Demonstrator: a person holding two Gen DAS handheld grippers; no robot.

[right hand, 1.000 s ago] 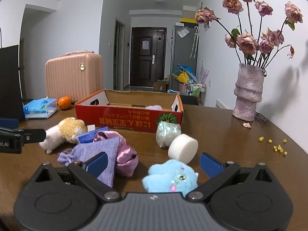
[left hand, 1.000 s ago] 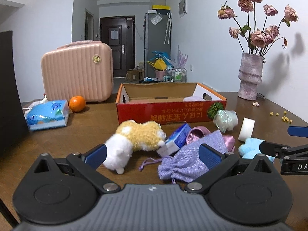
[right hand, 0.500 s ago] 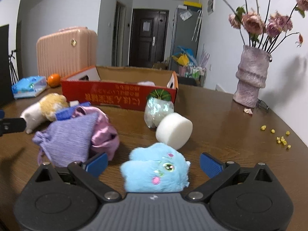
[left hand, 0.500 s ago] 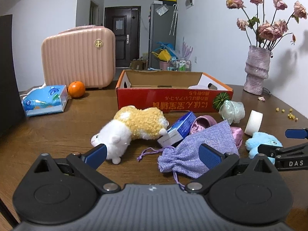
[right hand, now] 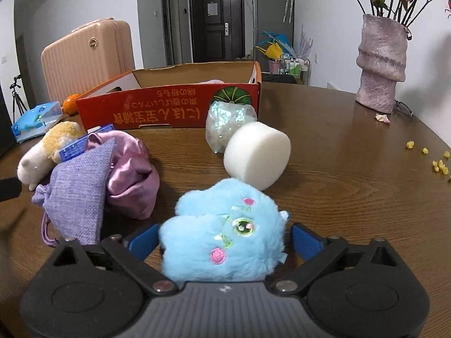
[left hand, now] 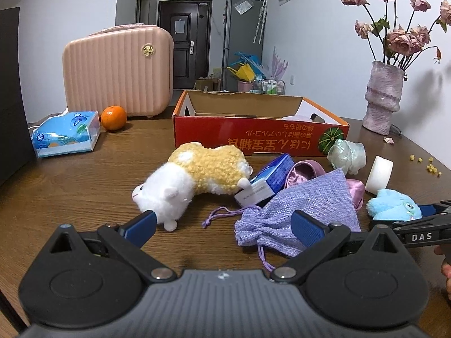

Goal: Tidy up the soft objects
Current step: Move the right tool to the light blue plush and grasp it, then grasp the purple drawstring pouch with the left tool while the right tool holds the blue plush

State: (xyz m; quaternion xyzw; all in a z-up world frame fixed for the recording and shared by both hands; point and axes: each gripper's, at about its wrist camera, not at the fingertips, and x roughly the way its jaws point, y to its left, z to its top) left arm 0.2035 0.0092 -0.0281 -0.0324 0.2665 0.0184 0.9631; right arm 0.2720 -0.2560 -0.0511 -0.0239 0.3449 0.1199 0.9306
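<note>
A blue plush toy (right hand: 225,233) lies on the brown table between the open jaws of my right gripper (right hand: 224,243); its sides are close to both pads. It also shows in the left wrist view (left hand: 393,204). My left gripper (left hand: 224,224) is open and empty, hovering before a yellow and white plush animal (left hand: 194,180) and a lilac drawstring pouch (left hand: 304,214). A pink satin pouch (right hand: 132,171), a white sponge puck (right hand: 258,155) and a crinkly clear bag (right hand: 228,121) lie near the red cardboard box (right hand: 169,109).
A pink suitcase (left hand: 118,70), an orange (left hand: 113,117) and a tissue pack (left hand: 66,133) sit at the far left. A blue carton (left hand: 267,180) lies among the soft things. A vase of dried roses (left hand: 383,98) stands at the right. Yellow crumbs (right hand: 439,164) dot the table.
My right gripper has moved forward and down until the blue plush sits between its jaws. My left gripper has drawn back a little from the plush animal and pouch.
</note>
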